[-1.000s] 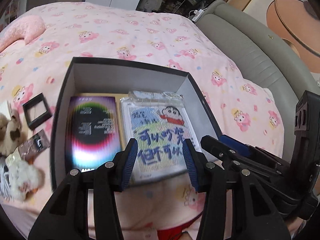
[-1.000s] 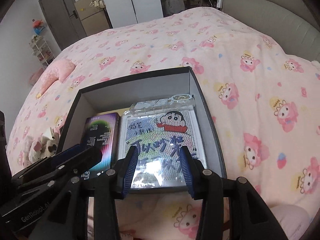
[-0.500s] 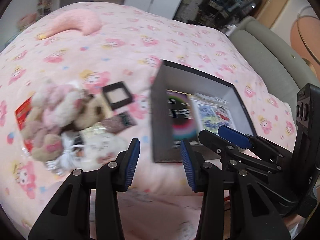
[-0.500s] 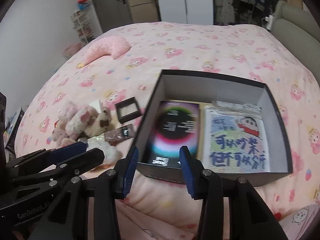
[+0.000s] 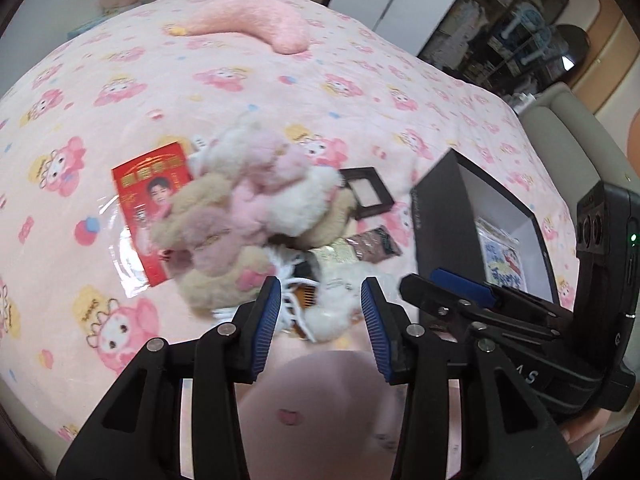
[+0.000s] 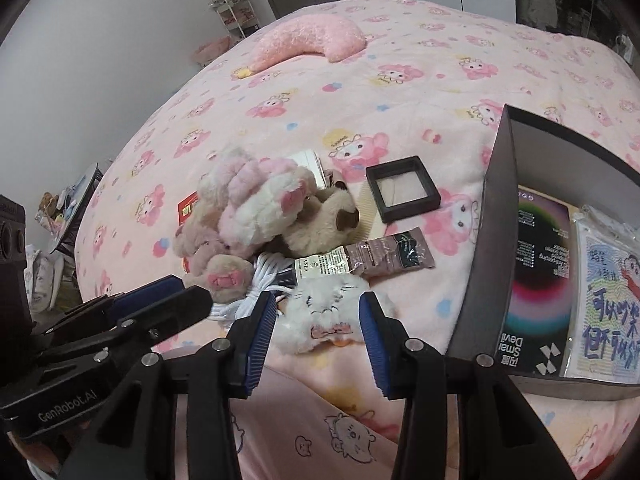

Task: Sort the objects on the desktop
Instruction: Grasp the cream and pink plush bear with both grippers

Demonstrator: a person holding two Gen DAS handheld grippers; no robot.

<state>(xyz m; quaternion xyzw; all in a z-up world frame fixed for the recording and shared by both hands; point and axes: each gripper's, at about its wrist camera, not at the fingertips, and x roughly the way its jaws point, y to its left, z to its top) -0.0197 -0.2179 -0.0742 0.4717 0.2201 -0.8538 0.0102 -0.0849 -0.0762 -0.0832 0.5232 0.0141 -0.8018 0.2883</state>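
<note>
One box [image 6: 486, 240], one plush pile [image 6: 256, 216], one frame [image 6: 402, 190], one sachet [image 6: 390, 258]; left gripper [image 5: 318, 312] and right gripper [image 6: 316, 322] tilted downward side by side, jaws spread, empty.

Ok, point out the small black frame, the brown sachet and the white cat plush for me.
black frame [image 6: 402, 189]: right wrist view, on its clear middle pane.
brown sachet [image 6: 394, 258]: right wrist view, middle of the packet.
white cat plush [image 6: 324, 314]: right wrist view, on its face.

I read "GenRobot.AI" on the left gripper [image 6: 168, 312] body. The black booklet [image 6: 536, 280] in the box [image 6: 486, 248] reads "Smart Devil", upside down. Handwritten characters on the cartoon card [image 6: 608, 304] stay illegible to me.
</note>
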